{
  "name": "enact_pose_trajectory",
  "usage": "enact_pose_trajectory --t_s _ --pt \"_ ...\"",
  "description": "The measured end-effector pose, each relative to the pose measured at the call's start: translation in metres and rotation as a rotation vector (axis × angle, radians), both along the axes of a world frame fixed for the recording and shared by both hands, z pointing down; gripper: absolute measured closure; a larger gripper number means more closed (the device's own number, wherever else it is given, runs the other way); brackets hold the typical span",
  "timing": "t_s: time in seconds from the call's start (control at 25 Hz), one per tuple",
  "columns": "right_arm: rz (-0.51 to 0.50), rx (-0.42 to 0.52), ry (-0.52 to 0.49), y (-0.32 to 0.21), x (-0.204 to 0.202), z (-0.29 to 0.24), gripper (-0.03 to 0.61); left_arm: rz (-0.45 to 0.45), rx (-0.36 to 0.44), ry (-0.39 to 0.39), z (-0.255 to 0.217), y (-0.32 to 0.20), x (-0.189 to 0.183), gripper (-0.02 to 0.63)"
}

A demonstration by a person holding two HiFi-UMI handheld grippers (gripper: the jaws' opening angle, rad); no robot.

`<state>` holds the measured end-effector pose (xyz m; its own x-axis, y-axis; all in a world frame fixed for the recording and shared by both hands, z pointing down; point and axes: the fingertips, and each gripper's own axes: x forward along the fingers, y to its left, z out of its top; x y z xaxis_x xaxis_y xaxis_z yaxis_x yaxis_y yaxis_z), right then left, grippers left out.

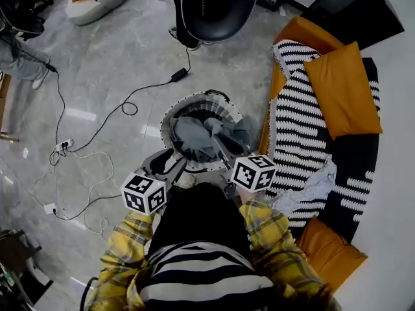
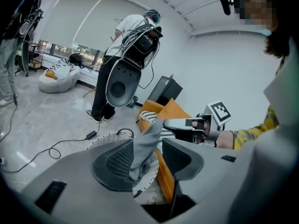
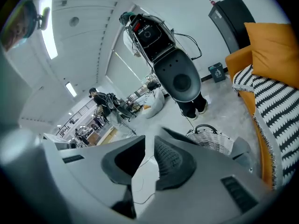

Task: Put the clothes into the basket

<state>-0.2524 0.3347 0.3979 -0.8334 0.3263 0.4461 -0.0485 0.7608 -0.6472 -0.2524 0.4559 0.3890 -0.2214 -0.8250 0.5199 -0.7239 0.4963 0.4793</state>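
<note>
A white wicker basket (image 1: 170, 118) stands on the floor in front of me with grey clothes (image 1: 194, 138) heaped inside. My left gripper (image 1: 174, 167) is at its near rim. In the left gripper view a bunched grey garment (image 2: 142, 146) fills the gap between that gripper's (image 2: 147, 157) pads. The garment's top corner rises to the tip of my right gripper (image 2: 168, 123); whether it is caught there I cannot tell. In its own view the right gripper (image 3: 148, 155) shows a narrow gap with nothing in it, over the basket (image 3: 210, 141).
A sofa with a black-and-white striped blanket (image 1: 298, 128) and orange cushions (image 1: 343, 89) runs along the right; a pale garment (image 1: 311, 190) lies on it. Cables (image 1: 97, 135) trail over the floor to the left. A person with equipment (image 1: 207, 5) stands beyond the basket.
</note>
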Motion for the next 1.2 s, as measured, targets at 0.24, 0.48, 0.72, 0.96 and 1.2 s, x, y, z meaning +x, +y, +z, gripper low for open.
enact_pose_trajectory --t_s 0.24,0.48,0.72,0.96,1.2 --pt "0.035 0.041 0.051 -0.004 0.013 0.017 0.511 0.025 -0.003 0.008 0.004 -0.007 0.003 0.408" --pt "0.096 0.030 0.076 -0.014 0.031 0.025 0.512 0.036 0.010 0.017 0.000 -0.017 0.001 0.422" --pt "0.200 0.039 0.064 -0.037 0.050 0.015 0.511 0.100 0.031 -0.004 -0.014 -0.045 0.005 0.505" --pt "0.363 0.035 0.054 -0.085 0.100 0.004 0.511 0.246 0.049 -0.005 -0.022 -0.102 0.034 0.541" --pt "0.558 0.043 0.058 -0.131 0.173 -0.003 0.511 0.449 0.054 0.009 -0.025 -0.163 0.088 0.546"
